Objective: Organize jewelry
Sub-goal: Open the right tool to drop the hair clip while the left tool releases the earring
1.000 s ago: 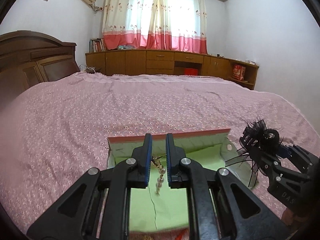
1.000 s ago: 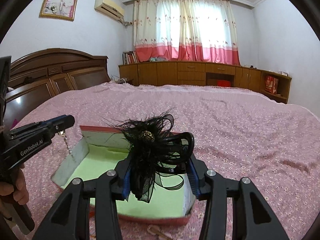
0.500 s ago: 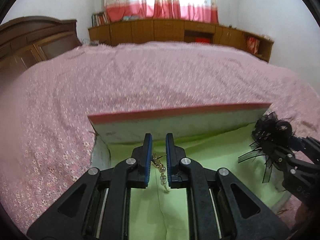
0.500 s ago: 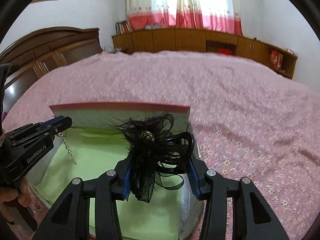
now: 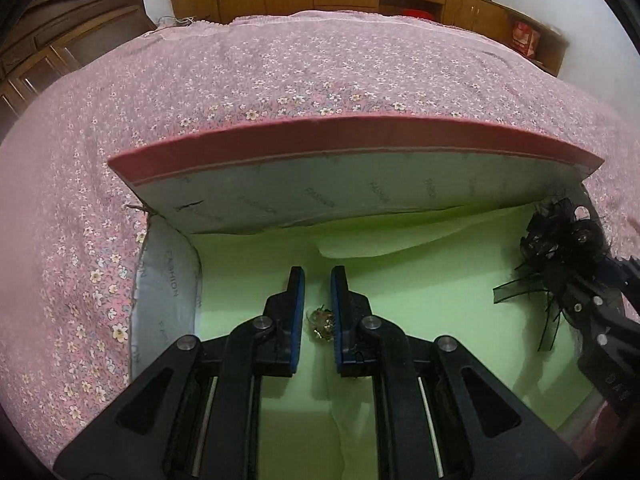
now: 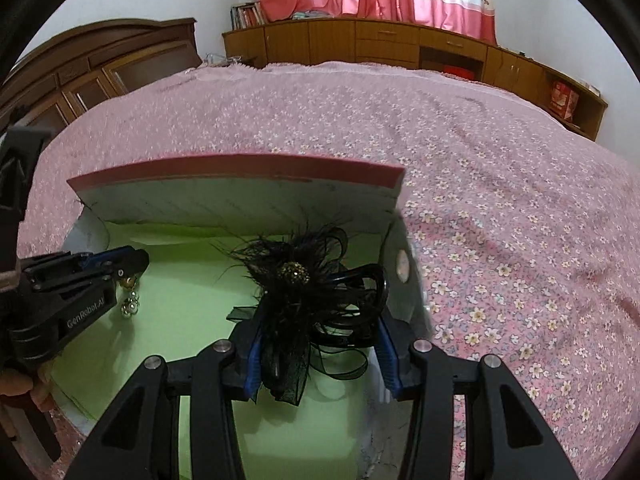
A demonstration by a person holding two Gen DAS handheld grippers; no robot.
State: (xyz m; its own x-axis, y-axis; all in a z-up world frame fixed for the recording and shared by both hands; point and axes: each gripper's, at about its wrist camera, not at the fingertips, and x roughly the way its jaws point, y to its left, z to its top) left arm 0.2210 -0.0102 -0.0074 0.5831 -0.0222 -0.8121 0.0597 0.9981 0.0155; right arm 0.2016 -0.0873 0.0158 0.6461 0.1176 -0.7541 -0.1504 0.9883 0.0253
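A: Jewelry first: the left gripper has its jaws nearly shut on a small gold earring, pinched well back between the pads, and it sits low over the green lining of the box.

B: And from the other camera that same left gripper shows a little string of silver beads dangling under its tip, right down at the lining. Touching it or just above? Hard to say from here.

A: Now the right gripper: jaws about half open, clamped on a black feather hairpiece with a beaded gold centre. The plumes and ribbon loops spill out over both blue pads.

B: That one is inside the box too, by its right wall.

A: From the left camera the hairpiece sits off at the right edge, well apart from the earring.

B: The box itself lies on a pink flowered bedspread, its pink-edged lid standing up behind both grippers. Wooden cabinets line the far wall.
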